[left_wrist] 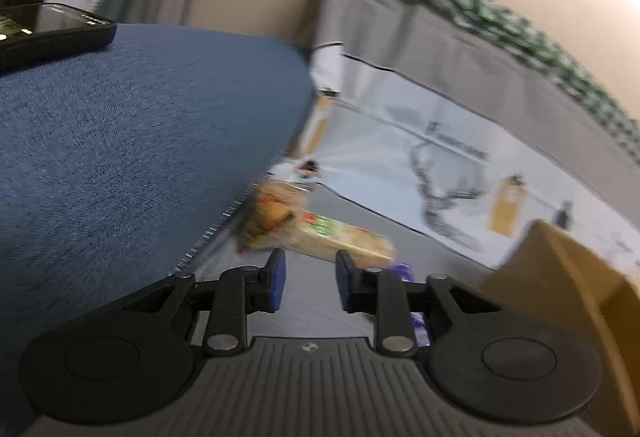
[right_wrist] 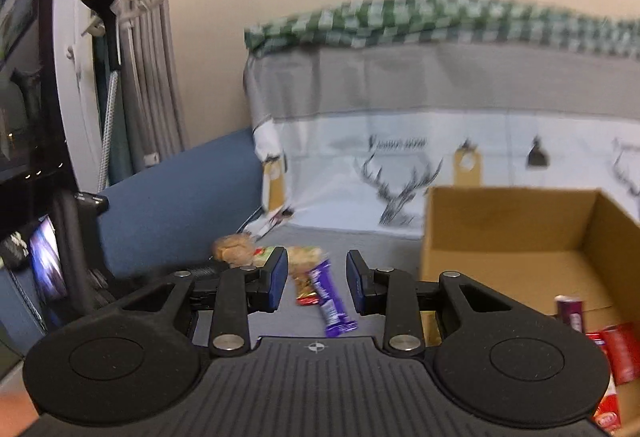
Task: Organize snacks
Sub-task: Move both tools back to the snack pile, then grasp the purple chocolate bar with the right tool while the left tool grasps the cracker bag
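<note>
My right gripper (right_wrist: 316, 283) and left gripper (left_wrist: 310, 279) both stand open and empty; a purple bar (right_wrist: 330, 297) lies beside the cardboard box (right_wrist: 512, 221)

Even, soft indoor light, no hard shadows or glare. Both views smear with motion blur, worst on the snacks (left_wrist: 316, 233) and checked cloth (right_wrist: 440, 21). Fisheye bends the edges; the corners go dark
</note>
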A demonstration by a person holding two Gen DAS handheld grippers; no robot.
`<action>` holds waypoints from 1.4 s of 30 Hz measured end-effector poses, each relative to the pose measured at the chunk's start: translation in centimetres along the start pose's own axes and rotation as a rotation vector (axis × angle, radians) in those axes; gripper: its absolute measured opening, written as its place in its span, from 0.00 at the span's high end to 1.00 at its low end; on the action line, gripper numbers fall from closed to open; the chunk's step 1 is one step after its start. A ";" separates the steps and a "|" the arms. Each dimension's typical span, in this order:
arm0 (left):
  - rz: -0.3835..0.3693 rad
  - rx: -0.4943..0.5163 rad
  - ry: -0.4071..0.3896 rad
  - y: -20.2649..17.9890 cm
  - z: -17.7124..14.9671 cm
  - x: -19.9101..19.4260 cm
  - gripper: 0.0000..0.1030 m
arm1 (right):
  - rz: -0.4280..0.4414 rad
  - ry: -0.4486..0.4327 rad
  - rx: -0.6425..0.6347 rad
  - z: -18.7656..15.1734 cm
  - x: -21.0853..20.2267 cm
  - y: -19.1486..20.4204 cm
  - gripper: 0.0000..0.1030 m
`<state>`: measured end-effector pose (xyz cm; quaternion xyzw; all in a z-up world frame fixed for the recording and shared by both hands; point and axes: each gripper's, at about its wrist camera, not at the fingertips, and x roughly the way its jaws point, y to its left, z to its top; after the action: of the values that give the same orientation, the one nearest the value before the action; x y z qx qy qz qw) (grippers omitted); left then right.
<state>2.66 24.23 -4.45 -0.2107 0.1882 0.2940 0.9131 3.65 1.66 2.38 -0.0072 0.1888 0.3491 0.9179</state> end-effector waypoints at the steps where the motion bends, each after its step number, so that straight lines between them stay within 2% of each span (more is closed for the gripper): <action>1: 0.033 0.003 -0.010 -0.1 -0.1 0.5 0.66 | 0.007 0.043 0.024 1.1 1.2 0.0 0.67; 4: 0.083 -0.002 -0.033 0.0 -0.1 1.9 0.60 | 0.014 0.192 0.095 3.2 5.3 -0.4 0.66; 6: 0.097 -0.001 -0.028 -0.1 -0.1 2.8 0.49 | -0.002 0.286 0.123 3.7 8.5 -0.6 0.66; 7: 0.101 0.000 -0.025 -0.2 -0.1 3.2 0.46 | -0.006 0.322 0.137 3.7 10.0 -0.7 0.66; 9: 0.114 0.003 -0.029 -0.3 0.1 3.9 0.39 | -0.026 0.395 0.148 3.4 13.0 -0.8 0.58; 11: 0.118 0.013 -0.030 -0.5 0.2 4.6 0.38 | -0.048 0.467 0.140 2.6 15.8 -0.8 0.50; 14: 0.151 0.043 -0.031 -0.9 0.2 5.7 0.37 | -0.093 0.523 0.128 1.8 19.3 -1.2 0.40; 19: 0.163 0.049 -0.034 -0.9 0.5 7.2 0.37 | -0.161 0.611 0.127 0.3 23.6 -2.2 0.37; 22: 0.170 0.058 -0.033 -0.8 0.7 7.8 0.38 | -0.164 0.654 0.116 -0.7 25.1 -2.2 0.37; 23: 0.172 0.060 -0.032 -0.7 0.8 8.0 0.42 | -0.163 0.667 0.110 -0.9 25.4 -2.1 0.38; 25: 0.181 0.063 -0.023 -0.3 0.9 8.2 0.52 | -0.153 0.685 0.103 -1.4 25.9 -1.8 0.41; 26: 0.172 0.056 -0.020 0.1 1.1 8.2 0.59 | -0.151 0.688 0.103 -1.7 26.0 -1.8 0.47; 27: 0.158 0.038 -0.023 0.4 1.2 8.1 0.65 | -0.148 0.685 0.103 -1.9 26.0 -1.7 0.59; 29: 0.141 0.028 -0.018 0.7 1.4 7.9 0.68 | -0.158 0.667 0.067 -2.1 25.7 -1.4 0.82; 32: 0.116 0.042 -0.009 0.7 1.4 7.3 0.69 | -0.132 0.648 0.100 -1.6 24.2 -1.4 0.83; 38: 0.044 0.102 0.019 0.3 1.5 4.3 0.69 | -0.091 0.570 0.047 -0.2 18.5 0.3 0.84; 40: -0.012 0.101 0.060 0.4 1.8 3.1 0.69 | -0.069 0.544 0.042 -0.1 15.9 0.6 0.84; 42: -0.057 0.059 0.115 0.9 2.1 1.5 0.69 | -0.042 0.523 0.040 -0.1 13.4 1.0 0.84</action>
<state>3.72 26.67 -3.63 -0.2055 0.2430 0.2497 0.9145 12.17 10.93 -2.36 -0.0831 0.4264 0.3123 0.8448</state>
